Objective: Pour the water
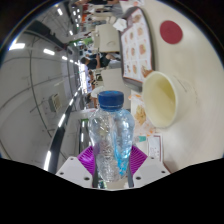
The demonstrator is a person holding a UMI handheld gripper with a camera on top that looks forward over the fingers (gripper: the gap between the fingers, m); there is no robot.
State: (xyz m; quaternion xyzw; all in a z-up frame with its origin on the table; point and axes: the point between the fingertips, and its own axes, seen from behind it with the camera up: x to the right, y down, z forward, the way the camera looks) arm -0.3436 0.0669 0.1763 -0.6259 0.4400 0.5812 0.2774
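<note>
Stretching away from the camera, the pale table (165, 100) carries a printed sheet (135, 45) and a red disc (171, 32) at its far end, with people seated beyond at about eleven o'clock. Nearer, at roughly two o'clock from the tongs (112, 163), stands a cream cup (160, 97), open and apparently empty. The tongs grip a clear water bottle (111, 135), both purple pads pressed against its lower body; its blue cap (110, 98) looks screwed on. Tipping now would likely pour nothing while the cap stays on, and the soft plastic may buckle or slip under the squeeze, missing the cup.
</note>
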